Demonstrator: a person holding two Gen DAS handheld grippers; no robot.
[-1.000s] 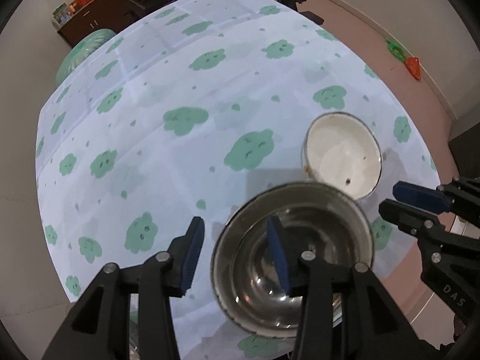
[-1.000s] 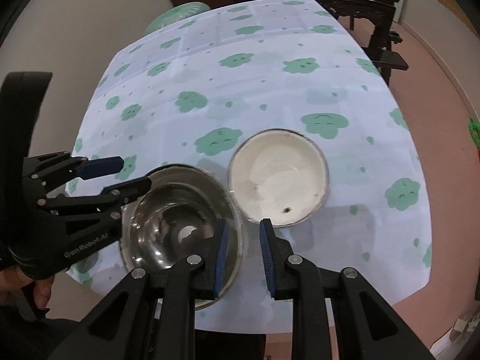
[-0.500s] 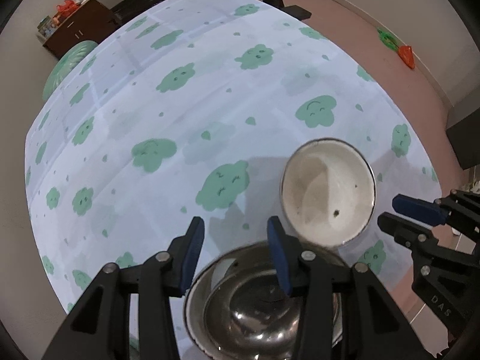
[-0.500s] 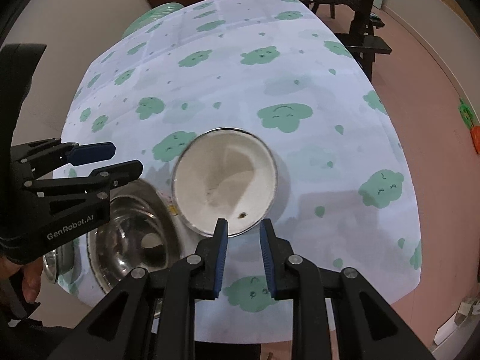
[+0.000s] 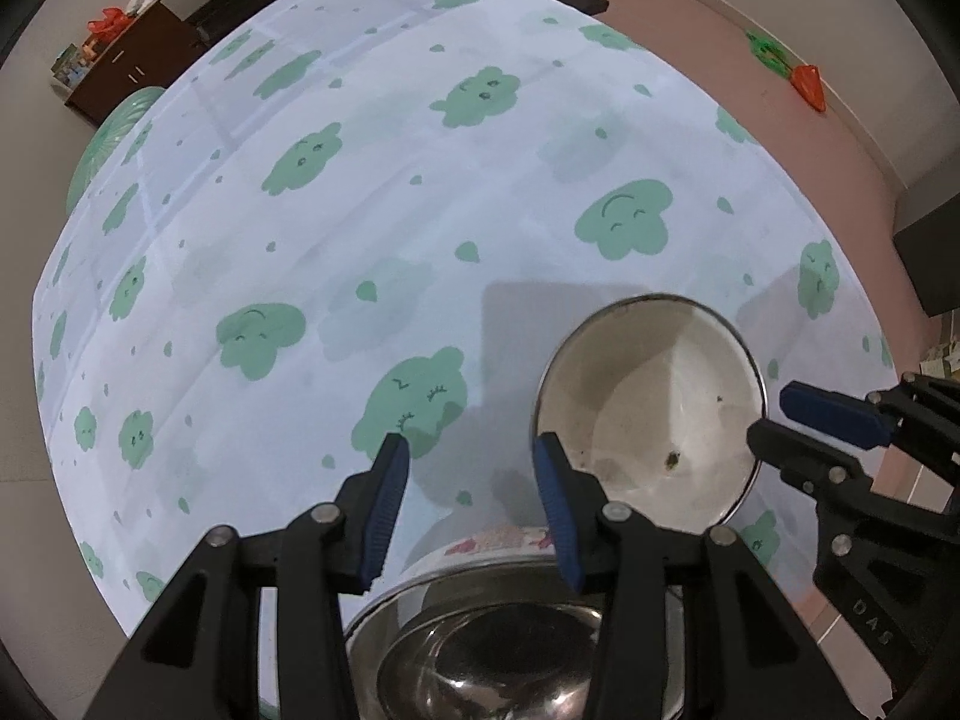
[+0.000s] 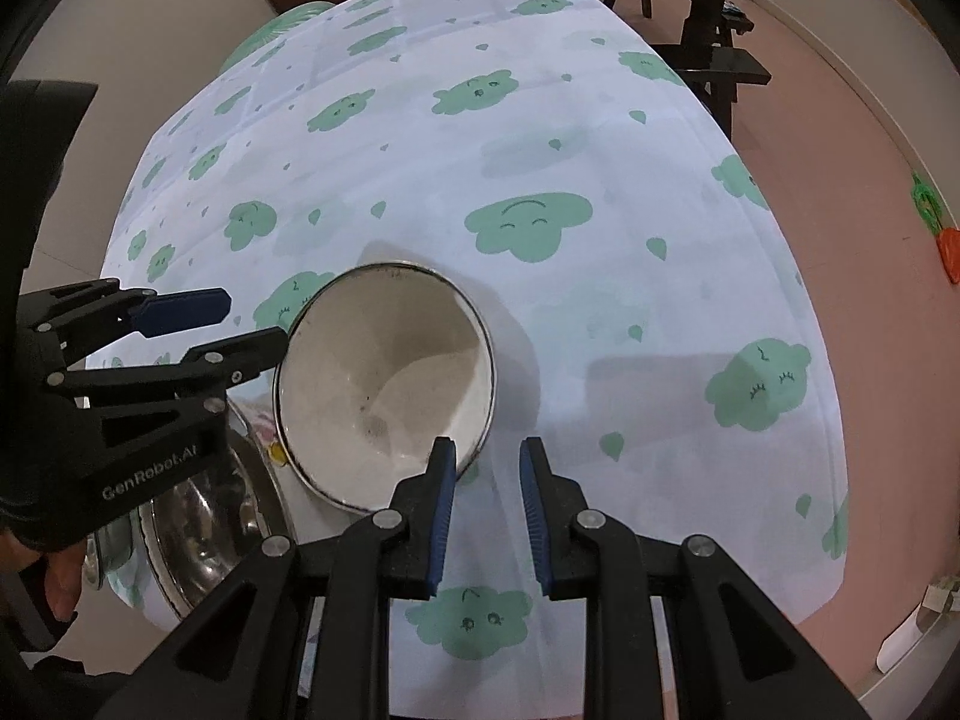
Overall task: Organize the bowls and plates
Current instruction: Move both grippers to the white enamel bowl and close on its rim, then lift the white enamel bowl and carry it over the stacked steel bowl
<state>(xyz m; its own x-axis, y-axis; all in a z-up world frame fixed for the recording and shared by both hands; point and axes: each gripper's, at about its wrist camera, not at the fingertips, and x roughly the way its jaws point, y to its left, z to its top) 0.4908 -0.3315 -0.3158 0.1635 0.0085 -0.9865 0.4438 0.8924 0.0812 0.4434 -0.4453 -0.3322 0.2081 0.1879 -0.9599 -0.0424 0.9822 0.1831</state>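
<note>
While both grippers hover over white bowl (image 6: 384, 384), left gripper (image 5: 471, 468) and right gripper (image 6: 485, 468) jaws apart, empty.

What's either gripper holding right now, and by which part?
Nothing. The left gripper and right gripper are both open with only tablecloth between their pads. The white bowl sits ungripped, beside the steel bowl.

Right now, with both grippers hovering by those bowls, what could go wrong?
The white bowl and the steel bowl sit near the table's front edge, so a nudge might push one off. The right gripper has one finger over the white bowl's rim; closing off-center could tip it.
</note>
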